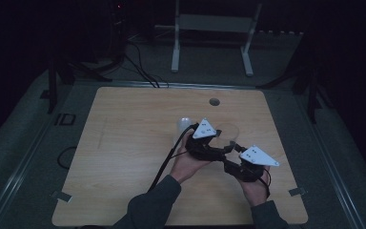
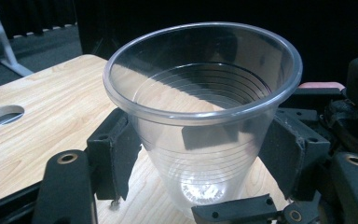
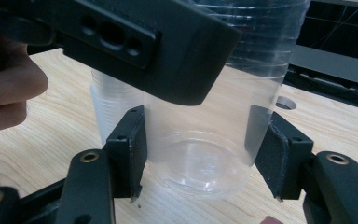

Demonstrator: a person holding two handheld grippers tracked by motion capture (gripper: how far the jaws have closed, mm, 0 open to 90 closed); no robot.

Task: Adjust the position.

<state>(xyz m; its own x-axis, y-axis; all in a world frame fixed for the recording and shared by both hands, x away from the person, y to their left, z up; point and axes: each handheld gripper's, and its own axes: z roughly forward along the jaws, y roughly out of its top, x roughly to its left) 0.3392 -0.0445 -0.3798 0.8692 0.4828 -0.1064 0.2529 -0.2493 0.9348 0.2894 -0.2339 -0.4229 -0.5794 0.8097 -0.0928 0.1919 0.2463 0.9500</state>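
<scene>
Item: clear plastic cup [image 2: 203, 116], upright on worktop [image 2: 42, 130]. Left gripper [image 2: 200, 154] fingers pinch its wall; right gripper [image 3: 205, 158] fingers pinch its base. I'd squeeze lightly, lift straight, avoid crushing. Second cup [image 3: 105, 109] stands just behind.

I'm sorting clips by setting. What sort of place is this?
Likely a lab or recording studio, not a home: a bare wooden table with a cable hole, black curtains around it, a white metal stand, cables on grey floor.

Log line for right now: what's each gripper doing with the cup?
left gripper: around clear cup | right gripper: jaws at cup base | stack behind
</scene>
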